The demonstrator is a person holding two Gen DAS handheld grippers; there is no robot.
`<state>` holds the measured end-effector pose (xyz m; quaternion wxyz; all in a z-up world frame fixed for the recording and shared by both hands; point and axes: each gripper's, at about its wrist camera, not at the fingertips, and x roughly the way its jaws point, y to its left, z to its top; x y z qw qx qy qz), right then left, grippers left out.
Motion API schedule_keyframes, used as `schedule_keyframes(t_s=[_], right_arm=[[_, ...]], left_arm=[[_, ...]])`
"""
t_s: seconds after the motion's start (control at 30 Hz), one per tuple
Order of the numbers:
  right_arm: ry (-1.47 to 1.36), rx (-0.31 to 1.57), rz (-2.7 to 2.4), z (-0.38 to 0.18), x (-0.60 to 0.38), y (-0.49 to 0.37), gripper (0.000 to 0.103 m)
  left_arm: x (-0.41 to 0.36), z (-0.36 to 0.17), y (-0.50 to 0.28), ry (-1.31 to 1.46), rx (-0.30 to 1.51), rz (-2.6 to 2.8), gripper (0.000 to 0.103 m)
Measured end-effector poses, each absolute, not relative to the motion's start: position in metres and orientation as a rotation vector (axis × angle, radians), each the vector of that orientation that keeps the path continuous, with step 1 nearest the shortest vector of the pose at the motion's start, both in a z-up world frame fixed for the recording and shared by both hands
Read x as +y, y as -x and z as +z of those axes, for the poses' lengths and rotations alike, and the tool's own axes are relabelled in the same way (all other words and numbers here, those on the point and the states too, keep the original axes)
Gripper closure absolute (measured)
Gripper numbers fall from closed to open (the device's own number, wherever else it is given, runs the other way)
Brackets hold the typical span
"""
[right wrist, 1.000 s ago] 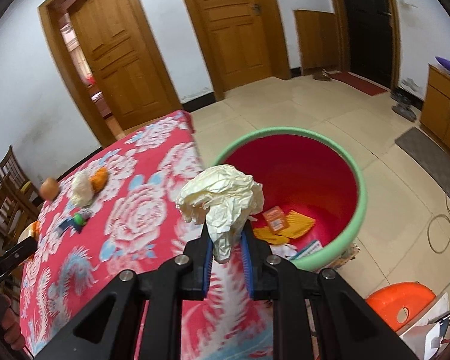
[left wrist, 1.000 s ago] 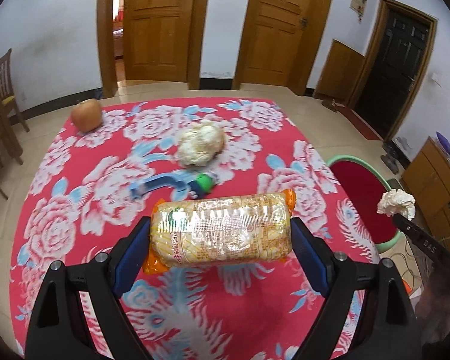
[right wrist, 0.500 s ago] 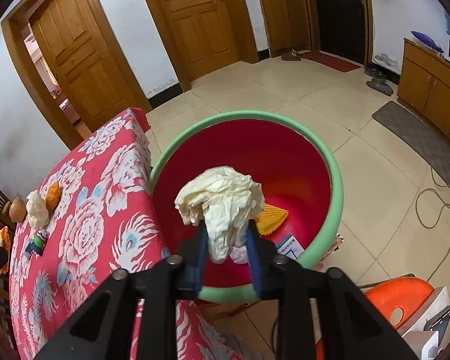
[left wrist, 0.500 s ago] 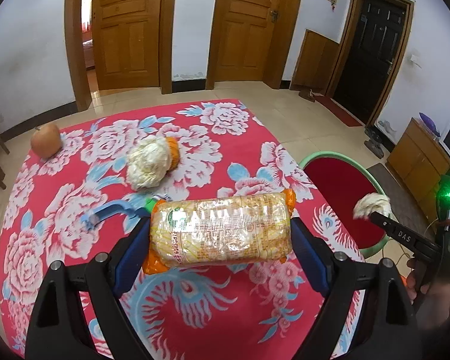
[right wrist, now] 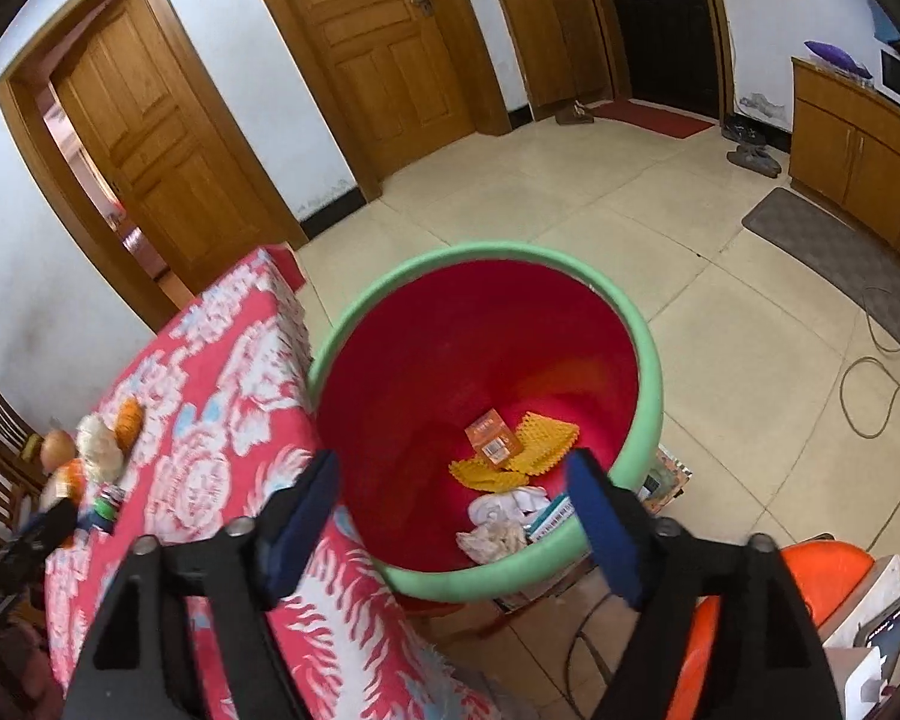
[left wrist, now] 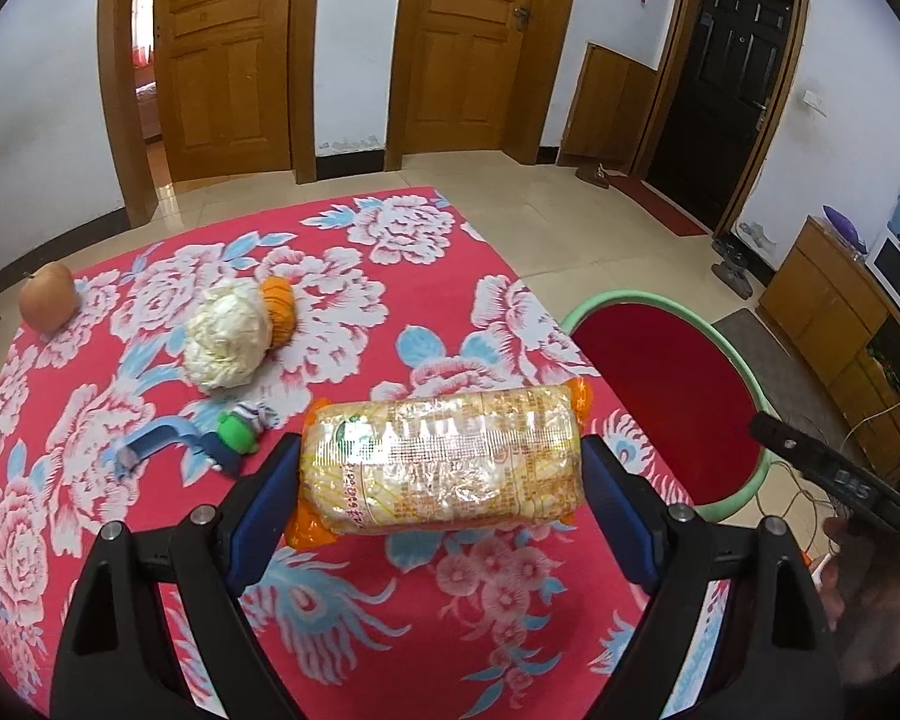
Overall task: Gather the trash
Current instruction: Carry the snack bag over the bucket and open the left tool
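Crumpled paper wad (right wrist: 491,537) lies below opening right gripper (right wrist: 453,519).

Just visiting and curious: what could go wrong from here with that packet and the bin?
The left claw grips the noodle packet by its ends over the table; the crinkly wrap might slip. The bin stands beside the table, so an early release could miss it. The right claw, opening empty above the bin, could get in the way.

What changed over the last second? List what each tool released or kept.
The right tool let go of the crumpled paper wad: its jaws are opening with nothing between them, above the red bin, where a crumpled wad now lies among the trash. The left tool still grips the noodle packet and has swung toward the bin. The cabbage and apple stayed on the table.
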<state>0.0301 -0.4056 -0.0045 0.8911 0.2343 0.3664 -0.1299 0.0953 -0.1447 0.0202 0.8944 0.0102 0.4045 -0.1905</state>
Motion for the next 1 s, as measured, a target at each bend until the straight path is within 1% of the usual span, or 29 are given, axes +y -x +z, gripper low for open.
schedule_keyframes(t_s=[0.17, 0.3, 0.53, 0.6, 0.9, 1.0], right_arm=[[-0.506, 0.706, -0.25, 0.01, -0.409, -0.014, 0.015], [-0.518, 0.667, -0.294, 0.019, -0.414, -0.002, 0.009], [-0.508, 0.616, -0.391, 0.03, -0.424, 0.018, 0.006], [-0.519, 0.605, -0.403, 0.029, -0.429, 0.022, 0.004], [-0.592, 0.61, -0.442, 0.011, -0.453, 0.033, 0.004], [-0.606, 0.618, -0.443, 0.006, -0.456, 0.032, 0.004]], left_arm=[[-0.167, 0.018, -0.096, -0.042, 0.834, -0.426, 0.014], [-0.189, 0.015, -0.093, -0.088, 0.823, -0.457, 0.014], [-0.23, 0.002, -0.095, -0.179, 0.824, -0.487, 0.014], [-0.242, 0.001, -0.096, -0.19, 0.822, -0.502, 0.014], [-0.289, -0.002, -0.105, -0.222, 0.815, -0.56, 0.014], [-0.3, -0.003, -0.109, -0.214, 0.824, -0.574, 0.012]])
